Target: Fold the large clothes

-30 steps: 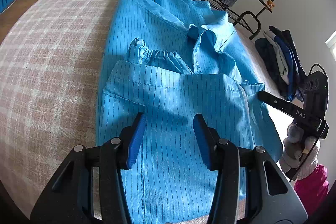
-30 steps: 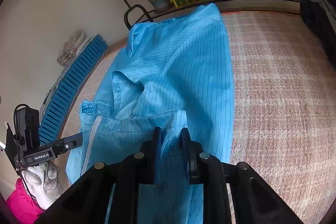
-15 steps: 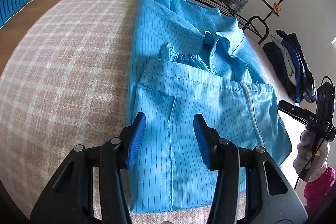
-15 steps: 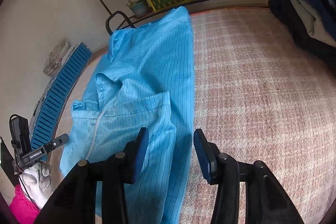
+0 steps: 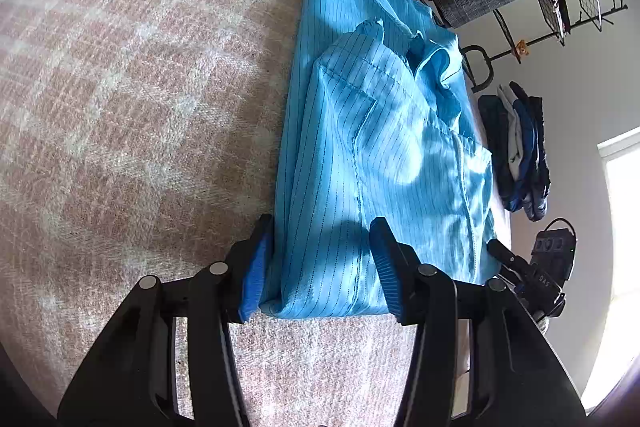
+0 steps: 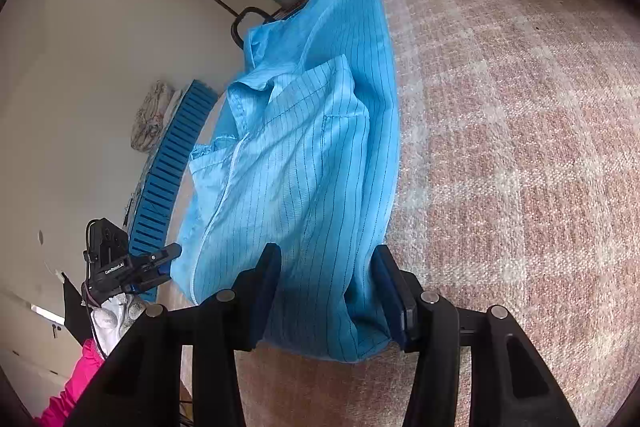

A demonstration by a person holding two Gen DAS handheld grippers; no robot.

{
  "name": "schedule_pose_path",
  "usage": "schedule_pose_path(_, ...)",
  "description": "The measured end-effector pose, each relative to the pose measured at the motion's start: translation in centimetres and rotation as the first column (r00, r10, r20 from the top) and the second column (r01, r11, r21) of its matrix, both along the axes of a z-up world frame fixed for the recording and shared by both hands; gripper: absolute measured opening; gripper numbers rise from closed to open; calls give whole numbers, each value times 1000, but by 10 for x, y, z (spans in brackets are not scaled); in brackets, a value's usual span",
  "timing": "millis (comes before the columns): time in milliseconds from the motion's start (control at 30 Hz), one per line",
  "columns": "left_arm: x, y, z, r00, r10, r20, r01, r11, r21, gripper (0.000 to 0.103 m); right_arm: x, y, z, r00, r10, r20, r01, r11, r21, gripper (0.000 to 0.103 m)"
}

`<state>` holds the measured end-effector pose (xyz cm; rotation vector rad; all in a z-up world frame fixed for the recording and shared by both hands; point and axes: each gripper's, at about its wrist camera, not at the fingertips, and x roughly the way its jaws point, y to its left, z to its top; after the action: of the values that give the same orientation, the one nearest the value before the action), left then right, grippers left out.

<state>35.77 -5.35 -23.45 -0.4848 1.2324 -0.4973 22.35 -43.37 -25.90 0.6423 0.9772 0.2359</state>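
Garment (image 5: 384,155) lies part-folded (hem over collar), both grippers (image 5: 320,263) (image 6: 326,291) closing, fingers spread astride its near fold; another fold remains.

Pale walls (image 6: 80,75), pink plaid surface (image 5: 140,87), black metal rack (image 5: 568,7), bright window (image 5: 622,219) at right

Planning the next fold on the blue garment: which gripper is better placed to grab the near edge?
Roughly equal, slightly the left gripper: it straddles the blue garment at its flat near-left corner. The right gripper straddles bunched cloth. Both are closing, fabric between them.
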Motion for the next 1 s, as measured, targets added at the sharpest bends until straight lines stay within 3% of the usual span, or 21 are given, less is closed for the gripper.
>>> schedule_pose_path(33,0,-4,1,1000,-12,9,12,1000,20,31,2,0,-1,1000,-1,-8,1,1000,1,32)
schedule_pose_path(133,1,-6,-3,1000,-7,-2,7,1000,13,15,1,-9,-7,999,-29,-32,31,998,53,11)
schedule_pose_path(300,-10,-17,8,996,-59,59,53,994,99,8,-10,5,4,999,2,-45,-5,998,-68,4)
schedule_pose_path(400,-23,-21,12,995,-80,56,73,990,122,7,-22,15,10,996,22,-91,-31,994,-100,4)
schedule_pose_path(767,-102,-11,22,971,-237,22,228,953,200,7,-98,57,14,962,138,-236,-186,964,-192,3)
schedule_pose_path(867,-112,-7,20,965,-261,20,250,943,218,11,-102,63,18,958,167,-235,-225,942,-248,19)
schedule_pose_path(900,-112,-6,21,964,-267,7,259,940,220,15,-103,62,21,957,159,-241,-222,939,-263,33)
schedule_pose_path(1000,-114,8,34,959,-282,9,274,938,212,17,-105,53,45,970,138,-202,-195,934,-298,36)
